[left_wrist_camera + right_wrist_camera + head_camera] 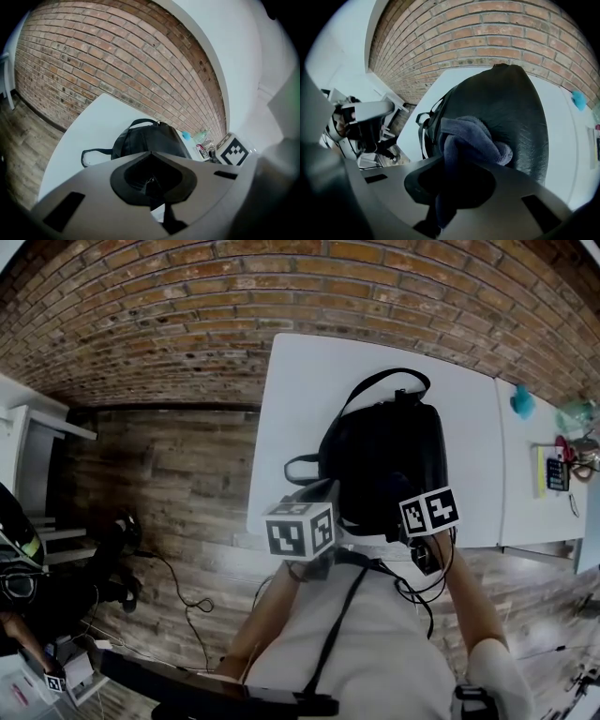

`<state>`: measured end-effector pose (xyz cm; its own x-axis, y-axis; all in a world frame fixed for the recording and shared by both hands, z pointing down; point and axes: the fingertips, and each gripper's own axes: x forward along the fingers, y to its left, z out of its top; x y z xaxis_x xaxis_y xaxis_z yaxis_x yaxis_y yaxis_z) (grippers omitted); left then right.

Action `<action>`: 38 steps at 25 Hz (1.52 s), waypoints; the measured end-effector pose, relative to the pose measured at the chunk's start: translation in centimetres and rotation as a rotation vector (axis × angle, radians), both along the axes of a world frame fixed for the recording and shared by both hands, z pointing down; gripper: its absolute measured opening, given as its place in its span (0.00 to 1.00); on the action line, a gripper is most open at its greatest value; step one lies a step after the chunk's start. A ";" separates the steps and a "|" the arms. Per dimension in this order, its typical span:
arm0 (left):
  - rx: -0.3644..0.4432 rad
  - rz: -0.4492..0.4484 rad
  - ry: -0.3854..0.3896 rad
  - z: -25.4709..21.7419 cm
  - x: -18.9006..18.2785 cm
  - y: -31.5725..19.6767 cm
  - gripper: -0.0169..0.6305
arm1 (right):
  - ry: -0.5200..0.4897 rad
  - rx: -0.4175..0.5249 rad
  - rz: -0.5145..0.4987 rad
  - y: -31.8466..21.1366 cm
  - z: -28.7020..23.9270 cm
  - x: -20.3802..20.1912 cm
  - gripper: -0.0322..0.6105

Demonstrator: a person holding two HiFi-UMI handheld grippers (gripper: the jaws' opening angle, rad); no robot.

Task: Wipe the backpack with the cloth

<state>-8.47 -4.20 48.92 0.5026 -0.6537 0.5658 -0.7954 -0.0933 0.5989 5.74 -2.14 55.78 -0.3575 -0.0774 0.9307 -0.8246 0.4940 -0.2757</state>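
- Wiping seemingly under way: dark blue-grey terry cloth (471, 140) clamped in the right gripper (454, 187), bunched against the black soft-sided backpack (511, 108).
- Backpack flat on the white rectangular table (300, 399).
- Left gripper (150, 180) closed on nothing, just beside the backpack's near-left edge.
- Next, probably: a pressed stroke across the top panel.

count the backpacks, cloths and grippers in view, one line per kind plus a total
backpack: 1
cloth: 1
grippers: 2 (left gripper, right gripper)
total: 4
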 end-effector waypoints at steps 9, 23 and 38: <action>-0.013 -0.007 0.000 0.2 -0.3 0.0 0.03 | -0.098 0.202 -0.023 -8.8 -6.3 -3.6 0.11; -0.014 -0.007 0.008 0.2 -0.6 -0.4 0.03 | 0.046 0.320 -0.048 -18.8 -2.5 -8.6 0.11; -0.012 -0.014 0.012 0.1 -0.8 -0.4 0.03 | 0.094 0.163 -0.064 -16.0 1.1 -7.9 0.11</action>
